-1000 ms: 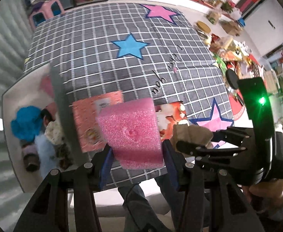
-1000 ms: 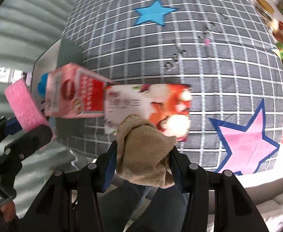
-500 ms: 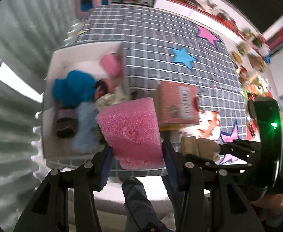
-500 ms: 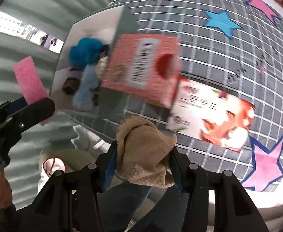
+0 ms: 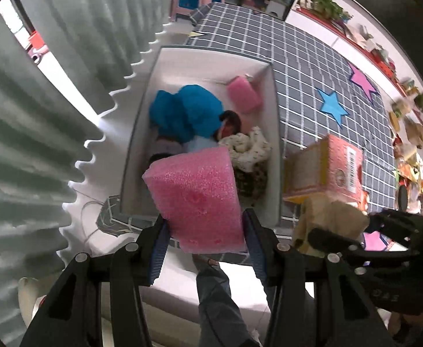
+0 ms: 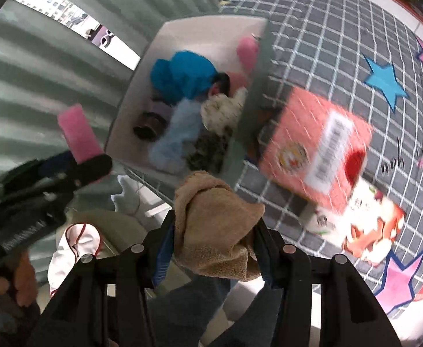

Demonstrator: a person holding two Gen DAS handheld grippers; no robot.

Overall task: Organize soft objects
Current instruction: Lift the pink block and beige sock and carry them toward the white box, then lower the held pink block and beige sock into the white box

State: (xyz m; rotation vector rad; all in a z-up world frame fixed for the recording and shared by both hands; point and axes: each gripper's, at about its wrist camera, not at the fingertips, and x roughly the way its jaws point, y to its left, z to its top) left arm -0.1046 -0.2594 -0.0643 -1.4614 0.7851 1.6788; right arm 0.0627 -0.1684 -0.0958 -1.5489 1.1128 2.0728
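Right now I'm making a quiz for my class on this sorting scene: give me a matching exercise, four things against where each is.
Things:
1. pink foam block
2. tan cloth
3. blue plush
4. red carton

Places:
A. inside the white box
B. in the right gripper
C. on the checked cloth beside the box
D. in the left gripper

Pairs: 1-D, 2-B, 3-A, 4-C

Both tongs (image 5: 205, 231) (image 6: 214, 231) clamped, pointing downward
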